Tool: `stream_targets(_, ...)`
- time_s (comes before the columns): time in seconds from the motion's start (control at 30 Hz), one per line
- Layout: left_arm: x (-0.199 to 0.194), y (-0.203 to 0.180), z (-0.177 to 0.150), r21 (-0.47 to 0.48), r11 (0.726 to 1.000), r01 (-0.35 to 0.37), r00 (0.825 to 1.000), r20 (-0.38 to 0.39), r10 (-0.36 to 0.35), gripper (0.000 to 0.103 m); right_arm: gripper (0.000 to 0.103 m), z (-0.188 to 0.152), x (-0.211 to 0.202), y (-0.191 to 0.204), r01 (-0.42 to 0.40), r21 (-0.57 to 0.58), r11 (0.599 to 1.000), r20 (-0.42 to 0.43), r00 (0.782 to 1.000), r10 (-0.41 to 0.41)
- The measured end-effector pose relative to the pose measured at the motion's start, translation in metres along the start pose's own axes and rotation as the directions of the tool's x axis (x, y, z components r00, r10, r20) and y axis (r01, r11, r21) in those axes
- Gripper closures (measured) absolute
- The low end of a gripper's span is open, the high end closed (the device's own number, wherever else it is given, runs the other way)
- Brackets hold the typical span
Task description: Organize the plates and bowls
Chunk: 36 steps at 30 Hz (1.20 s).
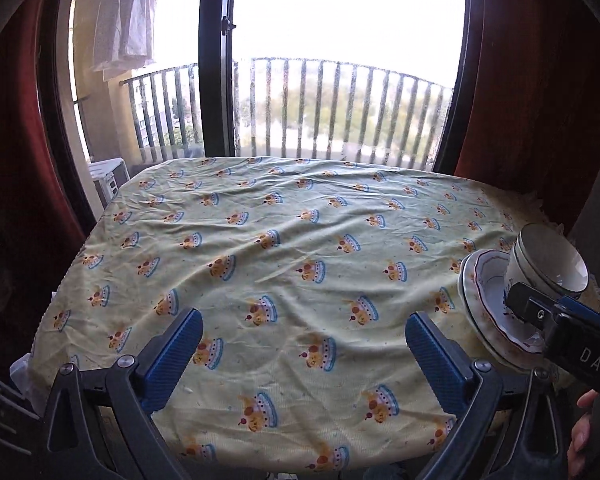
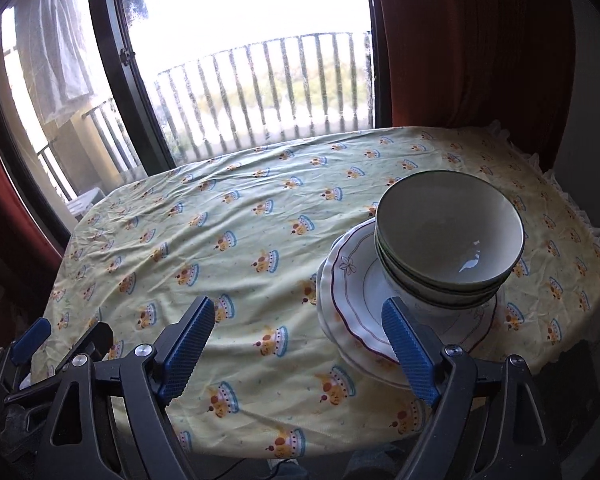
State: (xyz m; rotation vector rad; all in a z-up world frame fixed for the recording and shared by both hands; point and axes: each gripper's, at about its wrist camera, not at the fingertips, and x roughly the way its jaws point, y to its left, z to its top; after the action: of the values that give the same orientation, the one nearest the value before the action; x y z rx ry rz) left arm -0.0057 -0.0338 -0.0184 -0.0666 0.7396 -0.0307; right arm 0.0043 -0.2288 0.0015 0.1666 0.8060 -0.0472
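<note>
A stack of white bowls [image 2: 450, 236] with dark rims sits nested on a pile of white plates [image 2: 350, 292] with a wavy red-edged rim, at the table's right side. The same bowls [image 1: 548, 260] and plates [image 1: 486, 300] show at the right edge of the left wrist view. My right gripper [image 2: 300, 344] is open and empty, its right finger in front of the plates' near rim. My left gripper [image 1: 300, 354] is open and empty above bare cloth, left of the stack. The right gripper's body [image 1: 568, 328] shows in front of the plates.
A yellow tablecloth [image 1: 260, 240] printed with crowns covers the round table. A glass balcony door [image 1: 340, 80] with a dark frame stands behind it, red curtains [image 2: 480, 48] on both sides. A white appliance [image 1: 108, 178] sits outside at the far left.
</note>
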Motion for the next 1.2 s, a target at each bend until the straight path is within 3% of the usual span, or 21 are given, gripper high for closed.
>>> stream_targets(0.2, -0.003, 0.014, -0.016, 0.035, 0.999, -0.006, 1.0, 0.011, 0.006, 0.001, 0.015, -0.035, 0.001, 0.02, 0.052, -0.056, 0.997, 0.056, 0.997, -0.049)
stream_targets(0.37, -0.005, 0.017, -0.024, 0.053, 0.999, -0.001, 1.0, 0.013, 0.001, 0.001, 0.015, -0.05, -0.003, 0.034, 0.041, -0.103, 0.994, 0.059, 0.998, -0.035)
stream_targets(1.2, -0.008, 0.017, -0.021, 0.049, 0.999, 0.0, 1.0, 0.026, -0.001, 0.0, 0.01, -0.047, -0.009, 0.033, 0.072, -0.076, 0.995, 0.083, 0.994, -0.066)
